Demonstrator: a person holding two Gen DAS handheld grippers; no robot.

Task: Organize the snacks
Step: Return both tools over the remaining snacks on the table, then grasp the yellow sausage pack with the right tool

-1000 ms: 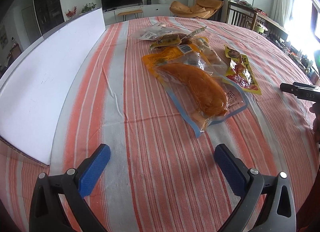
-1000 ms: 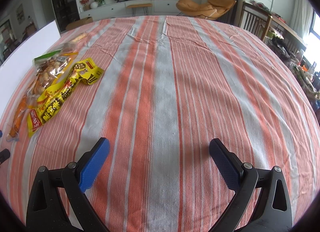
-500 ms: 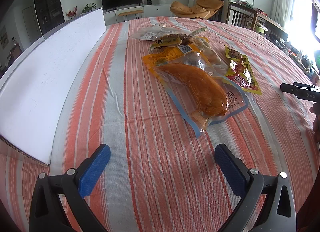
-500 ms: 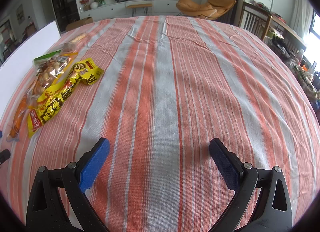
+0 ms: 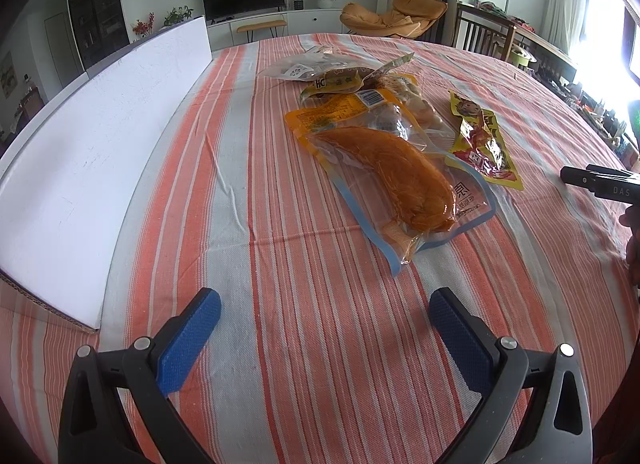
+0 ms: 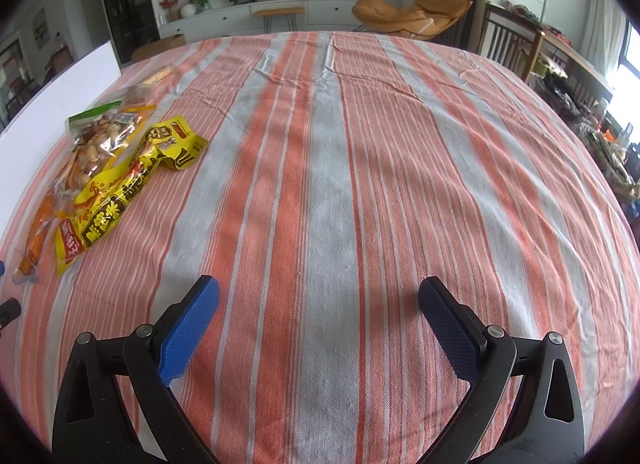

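Note:
Several snack packets lie in a loose pile on the striped tablecloth (image 5: 280, 192). Nearest in the left wrist view is a clear blue-edged pouch with an orange meat piece (image 5: 396, 180), then a yellow-orange packet (image 5: 340, 112), a yellow-red strip packet (image 5: 484, 144) and a clear bag (image 5: 304, 70) farther back. My left gripper (image 5: 324, 324) hovers open short of the pouch, holding nothing. In the right wrist view the yellow strip packet (image 6: 120, 192) and a bag of nuts (image 6: 100, 136) lie at far left. My right gripper (image 6: 320, 312) is open over bare cloth.
A long white box wall (image 5: 100, 144) runs along the table's left side. The other gripper's black body (image 5: 600, 184) and part of a hand show at the right edge. Chairs, a TV unit and plants stand beyond the table.

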